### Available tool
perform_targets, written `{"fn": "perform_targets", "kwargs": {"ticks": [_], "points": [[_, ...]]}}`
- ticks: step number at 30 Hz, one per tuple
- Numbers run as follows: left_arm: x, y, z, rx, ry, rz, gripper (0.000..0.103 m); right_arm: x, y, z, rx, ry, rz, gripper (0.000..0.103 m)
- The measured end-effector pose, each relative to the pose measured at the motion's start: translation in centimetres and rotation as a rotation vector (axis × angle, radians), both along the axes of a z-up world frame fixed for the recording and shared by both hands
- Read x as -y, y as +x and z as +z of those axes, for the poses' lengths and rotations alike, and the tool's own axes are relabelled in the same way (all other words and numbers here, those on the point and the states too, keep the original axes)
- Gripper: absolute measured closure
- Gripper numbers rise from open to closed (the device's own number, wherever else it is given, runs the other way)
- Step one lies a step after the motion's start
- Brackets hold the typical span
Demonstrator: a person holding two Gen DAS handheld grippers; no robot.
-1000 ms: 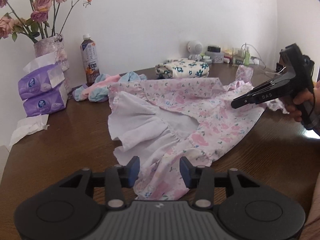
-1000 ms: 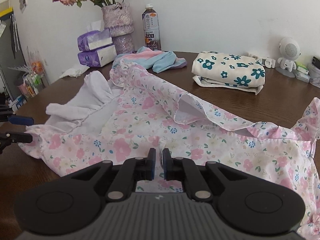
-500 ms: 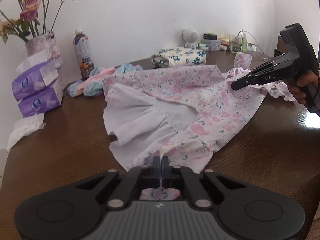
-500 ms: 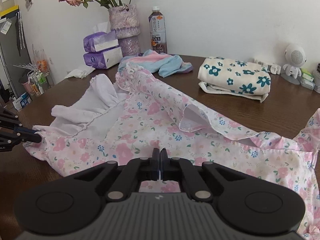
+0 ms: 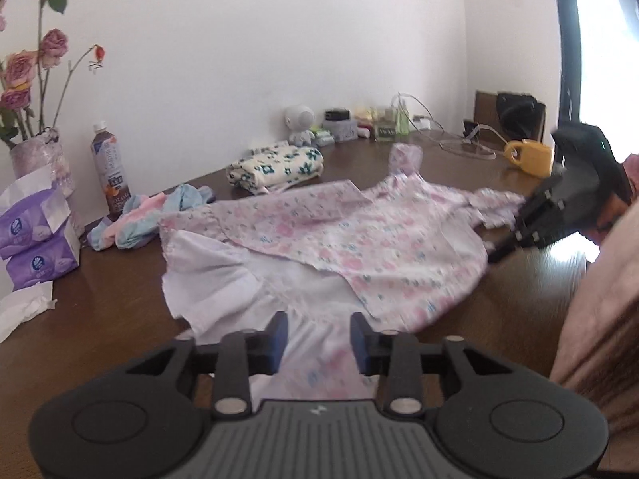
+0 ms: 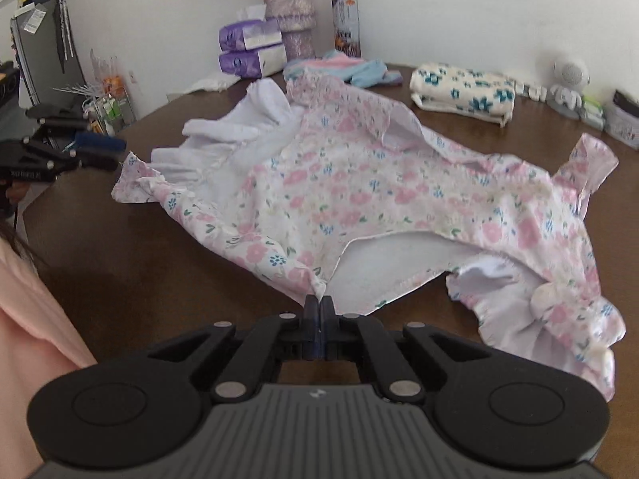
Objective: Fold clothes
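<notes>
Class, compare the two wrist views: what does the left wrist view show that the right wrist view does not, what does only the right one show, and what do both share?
Only the left wrist view shows a yellow mug and a window at the right edge. Only the right wrist view shows a cluttered rack beyond the table's edge. Both show the floral dress, the folded flowered cloth, the drink bottle, the tissue packs, the vase and the white robot toy.
</notes>
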State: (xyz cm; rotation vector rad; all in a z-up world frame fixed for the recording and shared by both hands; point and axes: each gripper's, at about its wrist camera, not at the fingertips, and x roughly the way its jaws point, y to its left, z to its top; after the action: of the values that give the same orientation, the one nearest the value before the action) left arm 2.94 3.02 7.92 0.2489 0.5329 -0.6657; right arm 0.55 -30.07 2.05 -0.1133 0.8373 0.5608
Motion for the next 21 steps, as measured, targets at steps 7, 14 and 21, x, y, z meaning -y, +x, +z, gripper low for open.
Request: {"fn": "perform_targets", "kwargs": {"ticks": [7,14,21], "points": [[3.5,1.9,-2.4,-0.068,0.058,-0.055,0.057,1.5,-1.4,1.4,0.069,0.085,-0.06,0.087],[4.7,1.4,-5.7,-0.098,0.196,-0.076,0.058,0.8,-0.1,1.9,0.106,0.188,-0.071,0.07],[4.7,1.5,-4.3,-0.061,0.171,-0.072,0.058,-1.4,0.1,-1.2,0.052,0.09,-0.044,0.071]]}}
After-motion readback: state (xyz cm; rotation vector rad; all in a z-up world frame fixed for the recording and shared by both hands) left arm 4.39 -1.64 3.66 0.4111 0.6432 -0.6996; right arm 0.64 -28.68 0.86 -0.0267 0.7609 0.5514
